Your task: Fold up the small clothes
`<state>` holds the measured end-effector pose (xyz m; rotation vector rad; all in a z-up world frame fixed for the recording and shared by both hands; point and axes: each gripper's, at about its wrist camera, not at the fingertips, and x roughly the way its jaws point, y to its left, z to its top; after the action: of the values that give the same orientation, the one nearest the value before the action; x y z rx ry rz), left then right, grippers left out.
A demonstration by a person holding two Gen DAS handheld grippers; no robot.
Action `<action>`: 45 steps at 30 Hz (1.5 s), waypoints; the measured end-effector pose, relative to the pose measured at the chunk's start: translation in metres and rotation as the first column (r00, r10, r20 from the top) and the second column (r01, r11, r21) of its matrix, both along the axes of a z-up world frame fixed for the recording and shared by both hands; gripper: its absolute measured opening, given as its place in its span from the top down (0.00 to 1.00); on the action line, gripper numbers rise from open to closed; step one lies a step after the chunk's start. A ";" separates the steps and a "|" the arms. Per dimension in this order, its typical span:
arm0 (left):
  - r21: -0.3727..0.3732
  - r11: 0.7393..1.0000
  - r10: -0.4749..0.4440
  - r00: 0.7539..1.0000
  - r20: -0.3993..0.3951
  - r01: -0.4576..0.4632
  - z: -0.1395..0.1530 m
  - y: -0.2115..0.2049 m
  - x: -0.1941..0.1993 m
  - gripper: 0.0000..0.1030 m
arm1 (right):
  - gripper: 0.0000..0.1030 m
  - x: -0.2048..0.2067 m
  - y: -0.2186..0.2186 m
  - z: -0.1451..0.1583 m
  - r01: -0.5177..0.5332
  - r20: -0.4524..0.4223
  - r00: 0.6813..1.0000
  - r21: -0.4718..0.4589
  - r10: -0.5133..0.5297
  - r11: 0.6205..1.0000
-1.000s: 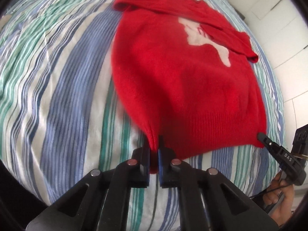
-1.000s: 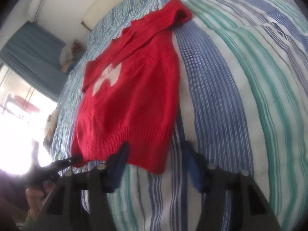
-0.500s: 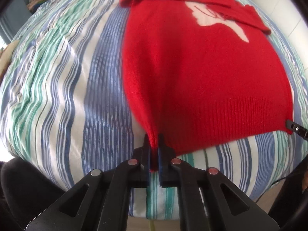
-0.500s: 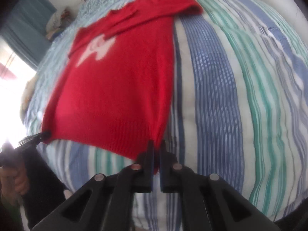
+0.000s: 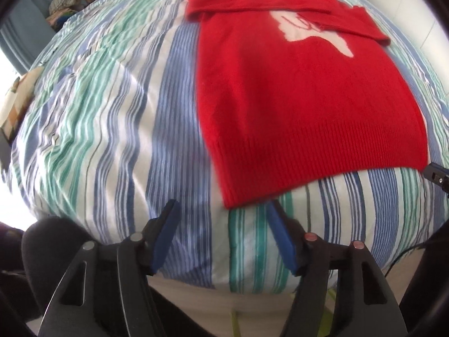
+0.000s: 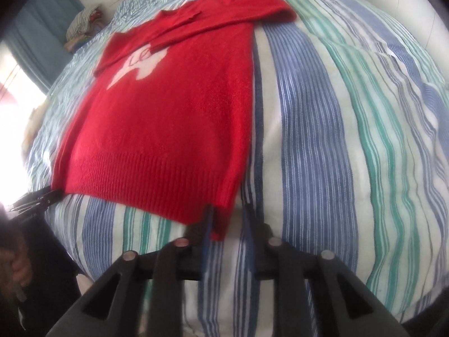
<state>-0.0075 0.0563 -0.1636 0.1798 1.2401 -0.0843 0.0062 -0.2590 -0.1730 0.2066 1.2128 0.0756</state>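
- A red sweater (image 5: 303, 92) lay flat on a striped bedspread (image 5: 112, 118), chest side up, with a white design (image 5: 314, 32) near the far end and both sleeves (image 6: 224, 14) folded across the chest.
- The ribbed hem (image 5: 322, 168) was the near edge, close to the near edge of the bed.
- The left gripper (image 5: 224, 236) was spread wide and held nothing; the near left hem corner (image 5: 233, 199) lay just beyond its fingertips, apart from them.
- The right gripper (image 6: 227, 224) was parted a little around the near right hem corner (image 6: 220, 224); motion blur made it hard to say whether a pad touched the knit, but it did not look pinched.
- The knit looked soft, light and limp, likely to drape and sag between two holds rather than keep a shape.
- It seemed fuzzy enough not to slip from the blue pads (image 5: 165, 233).
- The ribbed hem corners looked like the best places to take hold, both layers together, one corner per gripper.
- Lifting only the top layer would likely open the sweater and spoil the fold.
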 end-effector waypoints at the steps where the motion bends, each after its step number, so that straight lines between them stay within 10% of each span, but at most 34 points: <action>1: 0.015 1.000 -0.005 1.000 0.003 0.005 0.006 0.003 -0.005 0.35 | 0.56 -0.006 -0.003 0.004 -0.011 -0.009 1.000 -0.004 0.011 1.000; 8: -0.081 0.997 0.038 0.973 0.226 -0.020 0.065 0.009 0.016 0.25 | 0.51 -0.002 -0.034 0.062 -0.104 0.016 0.994 -0.233 0.111 0.967; 14: -0.202 0.978 -0.007 0.974 0.226 0.054 0.011 -0.044 0.063 0.24 | 0.46 0.104 0.008 0.122 -0.307 0.161 0.903 -0.405 0.398 0.861; 20: -0.117 0.986 -0.092 0.967 0.237 0.123 -0.025 -0.060 0.050 0.19 | 0.46 0.197 0.107 0.062 -0.614 0.096 0.722 -0.368 0.685 0.698; 24: -0.137 0.983 -0.085 0.969 0.231 0.119 -0.026 -0.057 0.051 0.17 | 0.53 0.226 0.145 0.001 -0.657 0.055 0.671 -0.419 0.740 0.627; 27: -0.131 0.985 -0.080 0.971 0.223 0.111 -0.025 -0.060 0.052 0.17 | 0.93 0.239 0.125 -0.002 -0.562 0.112 0.765 -0.364 0.634 0.743; 34: -0.168 0.983 -0.040 0.985 0.170 0.069 -0.021 -0.055 0.060 0.16 | 0.93 0.217 -0.099 0.086 -0.022 0.377 0.920 -0.235 0.112 0.972; 39: -0.172 0.984 -0.020 0.988 0.152 0.047 -0.020 -0.057 0.060 0.16 | 0.93 0.154 -0.276 0.066 0.394 0.341 0.880 -0.130 -0.332 0.910; 45: -0.120 0.991 -0.032 0.988 0.149 0.050 -0.017 -0.063 0.055 0.16 | 0.93 0.098 -0.341 0.006 0.574 0.240 0.772 0.137 -0.589 0.808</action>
<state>0.0475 -0.0067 -0.1806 0.1020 1.0810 -0.1807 0.1046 -0.5998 -0.1667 0.5991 0.8259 -0.3987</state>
